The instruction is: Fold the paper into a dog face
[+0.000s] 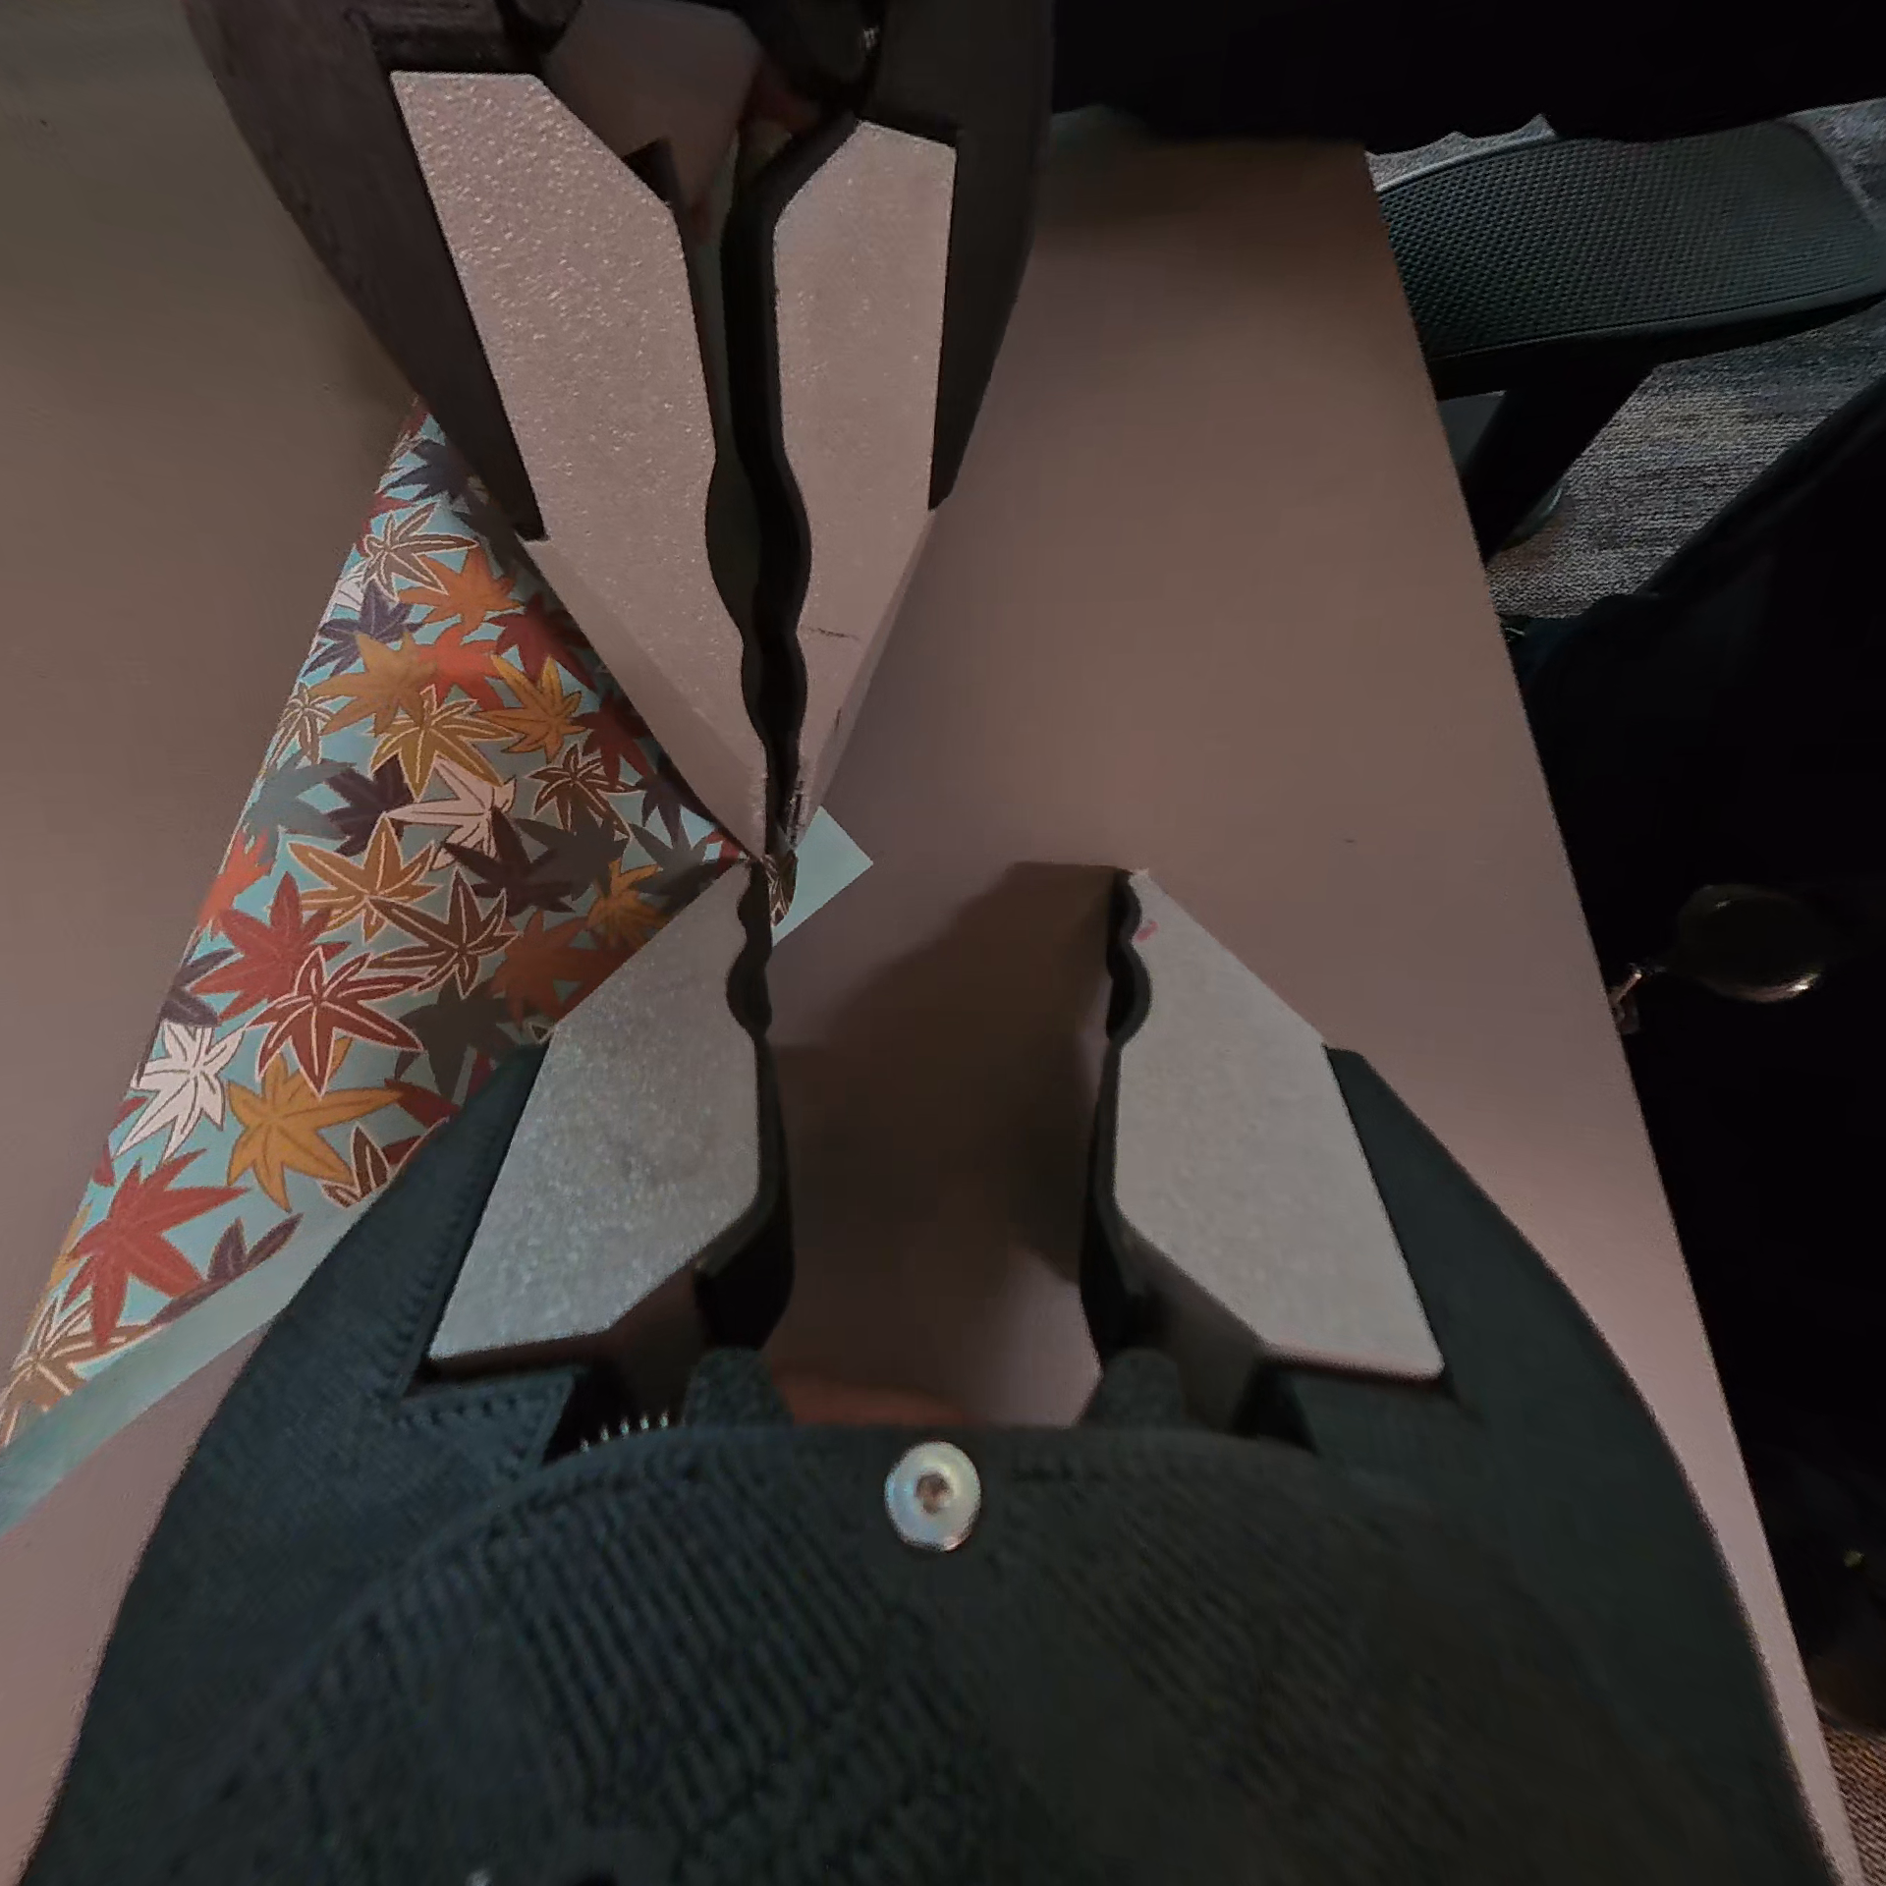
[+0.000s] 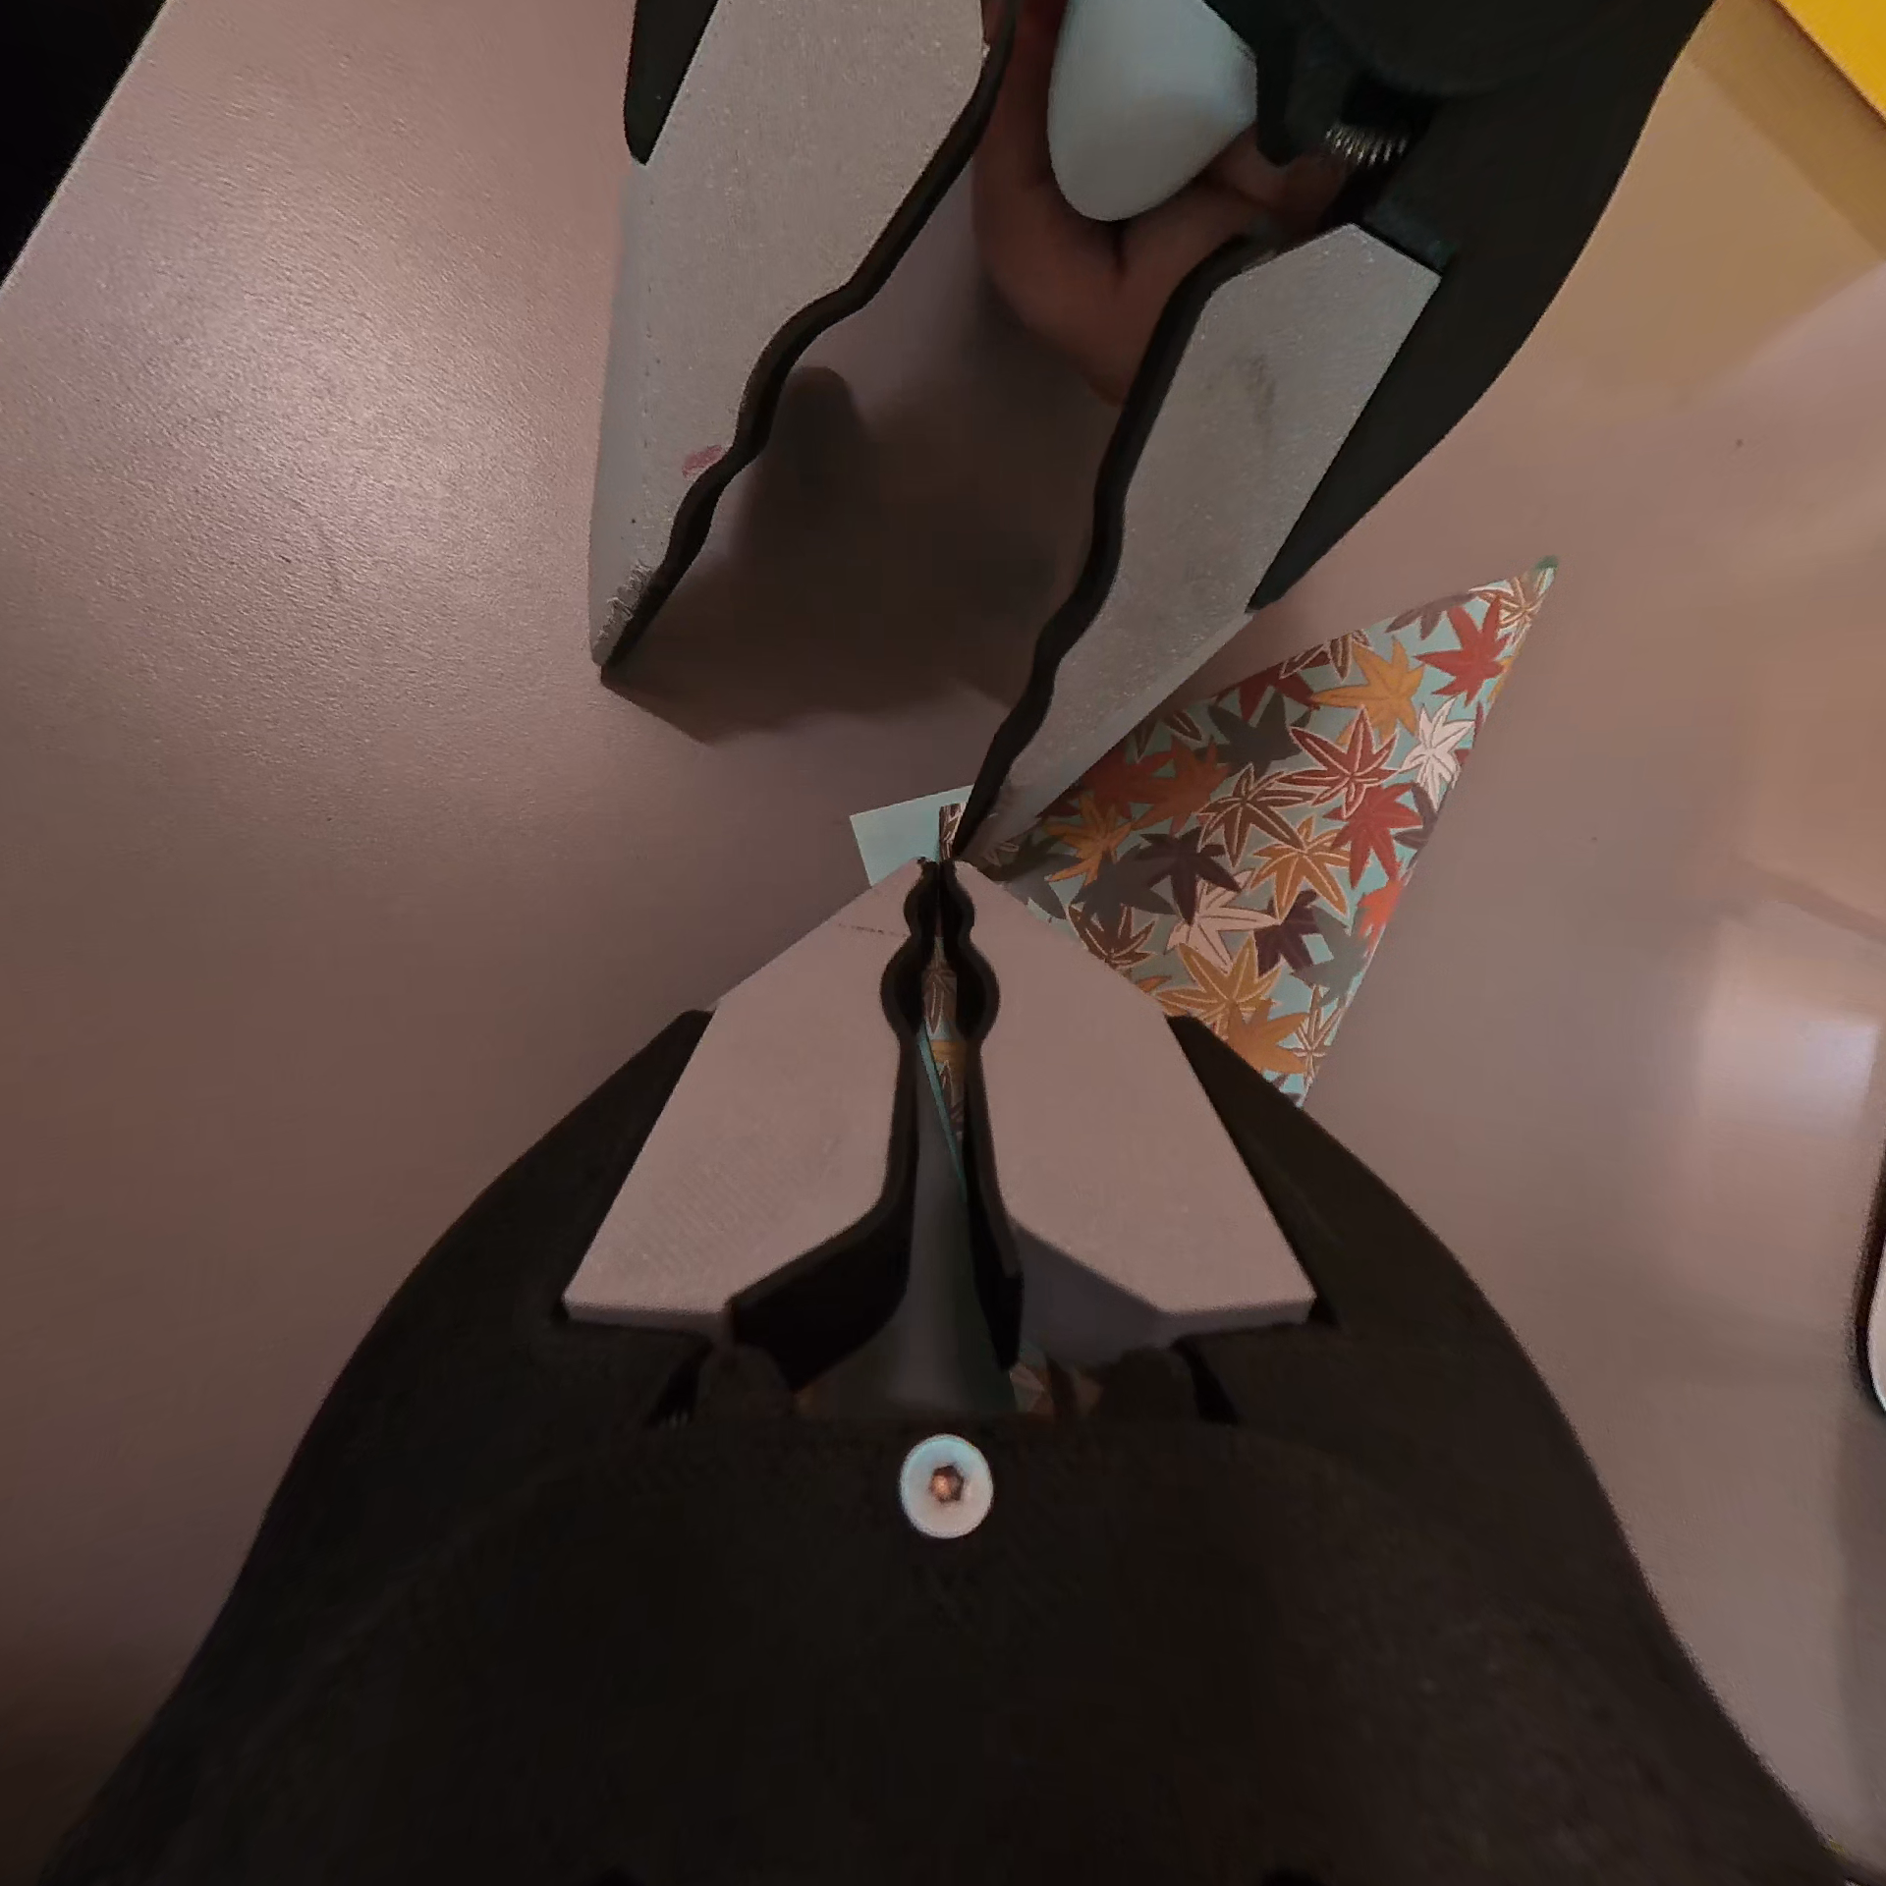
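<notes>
The paper (image 1: 337, 919), printed with coloured maple leaves on pale blue, lies folded into a triangle on the table (image 1: 1225, 612). My right gripper (image 1: 781, 816) comes in from the top, shut on the paper's near corner, where a pale blue flap (image 1: 839, 867) sticks out. My left gripper (image 1: 939, 888) is open, and its left fingertip (image 1: 750, 919) rests at that same corner. In the right wrist view my right gripper (image 2: 934, 873) pinches the paper (image 2: 1276, 816), which shows between its fingers. The open left gripper (image 2: 806, 735) is opposite.
The table's edge runs diagonally down the right of the left wrist view, with a black mesh chair (image 1: 1633, 235) and dark floor beyond. In the right wrist view a hand (image 2: 1082, 276) holds the left gripper. A yellow surface (image 2: 1796, 92) lies at the top right.
</notes>
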Motion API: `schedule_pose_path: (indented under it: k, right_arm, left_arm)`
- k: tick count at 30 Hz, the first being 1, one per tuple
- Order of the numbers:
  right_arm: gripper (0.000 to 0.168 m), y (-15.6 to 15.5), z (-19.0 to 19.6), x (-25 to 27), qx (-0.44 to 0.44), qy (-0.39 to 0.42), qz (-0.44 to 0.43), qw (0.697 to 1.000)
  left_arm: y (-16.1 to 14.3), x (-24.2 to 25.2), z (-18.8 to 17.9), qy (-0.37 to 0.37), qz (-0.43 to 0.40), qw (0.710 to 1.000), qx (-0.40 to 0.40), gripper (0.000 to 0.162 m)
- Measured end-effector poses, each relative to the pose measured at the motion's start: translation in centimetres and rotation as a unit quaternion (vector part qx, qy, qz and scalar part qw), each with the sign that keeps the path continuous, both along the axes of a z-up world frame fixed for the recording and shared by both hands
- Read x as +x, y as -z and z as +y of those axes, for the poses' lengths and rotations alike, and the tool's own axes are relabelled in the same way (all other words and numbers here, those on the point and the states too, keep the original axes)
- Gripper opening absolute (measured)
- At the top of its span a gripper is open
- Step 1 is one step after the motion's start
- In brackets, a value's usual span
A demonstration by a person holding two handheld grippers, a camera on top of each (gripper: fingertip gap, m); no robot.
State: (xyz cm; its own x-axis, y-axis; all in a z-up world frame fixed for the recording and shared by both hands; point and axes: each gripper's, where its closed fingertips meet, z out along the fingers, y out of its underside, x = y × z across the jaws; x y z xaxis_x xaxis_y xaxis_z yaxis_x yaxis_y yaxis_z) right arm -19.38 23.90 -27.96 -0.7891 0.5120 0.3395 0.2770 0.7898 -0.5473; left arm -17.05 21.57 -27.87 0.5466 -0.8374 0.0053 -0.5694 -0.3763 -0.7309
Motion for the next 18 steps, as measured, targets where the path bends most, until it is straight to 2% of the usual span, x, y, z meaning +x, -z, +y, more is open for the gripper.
schedule_pose_path:
  k: [4, 10, 15, 18]
  right_arm:
    - [0.002, -0.2, 0.0, 0.3, -0.016, 0.008, -0.017, 1.0]
    - [0.035, -2.3, 0.0, 0.4, -0.101, 0.028, -0.029, 0.994]
    - [0.007, -3.0, 2.6, -0.9, -0.099, 0.089, 0.0, 0.991]
    - [0.005, -3.7, 3.5, -1.7, -0.122, 0.124, 0.01, 0.985]
  left_arm:
    - [0.0, 0.0, 0.0, -0.002, 0.0, 1.0, -0.001, 0.066]
    - [0.0, -0.2, -0.1, -0.004, -0.001, 1.0, -0.002, 0.066]
    - [0.0, -0.3, -0.1, -0.005, -0.001, 1.0, -0.002, 0.066]
    - [0.0, -0.3, -0.1, -0.005, -0.001, 1.0, -0.002, 0.066]
